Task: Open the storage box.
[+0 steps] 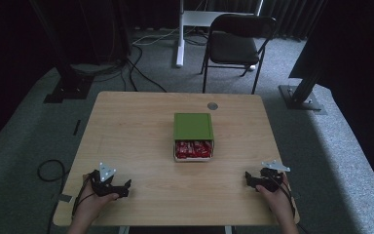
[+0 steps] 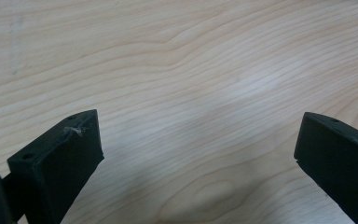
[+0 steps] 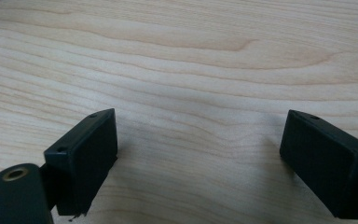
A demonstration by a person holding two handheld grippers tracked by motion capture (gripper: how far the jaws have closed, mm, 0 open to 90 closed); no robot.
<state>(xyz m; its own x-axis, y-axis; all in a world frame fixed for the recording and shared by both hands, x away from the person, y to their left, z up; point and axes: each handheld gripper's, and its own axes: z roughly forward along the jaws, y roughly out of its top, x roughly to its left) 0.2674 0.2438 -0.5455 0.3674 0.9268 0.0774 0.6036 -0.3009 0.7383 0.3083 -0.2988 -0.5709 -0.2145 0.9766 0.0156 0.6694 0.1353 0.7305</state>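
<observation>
Contents of the green box (image 1: 193,127) are partly hidden: its lid covers the far portion, and the red packets (image 1: 193,149) showing at the open near end are too small and crowded to count. Forearms are cut off at the bottom edge of the high view.

Left gripper (image 1: 125,187): one, resting on the wooden table (image 1: 126,131) at about 7 o'clock from the box, well apart from it. In the left gripper view its jaws stand wide apart over bare wood grain, grasping nothing. Left hand (image 1: 88,201) wraps its rear.

Right gripper (image 1: 248,177): one, at about 4 o'clock from the box, also well apart. In the right gripper view its jaws are spread wide and released, nothing between them. Right hand (image 1: 278,195) holds it.

Box: one, near the table's centre, open end toward 6 o'clock.

Round grey insert (image 1: 213,106): one, just beyond the box at 1 o'clock.

Black chair (image 1: 237,41): one, on the floor beyond the table at 12 o'clock.
</observation>
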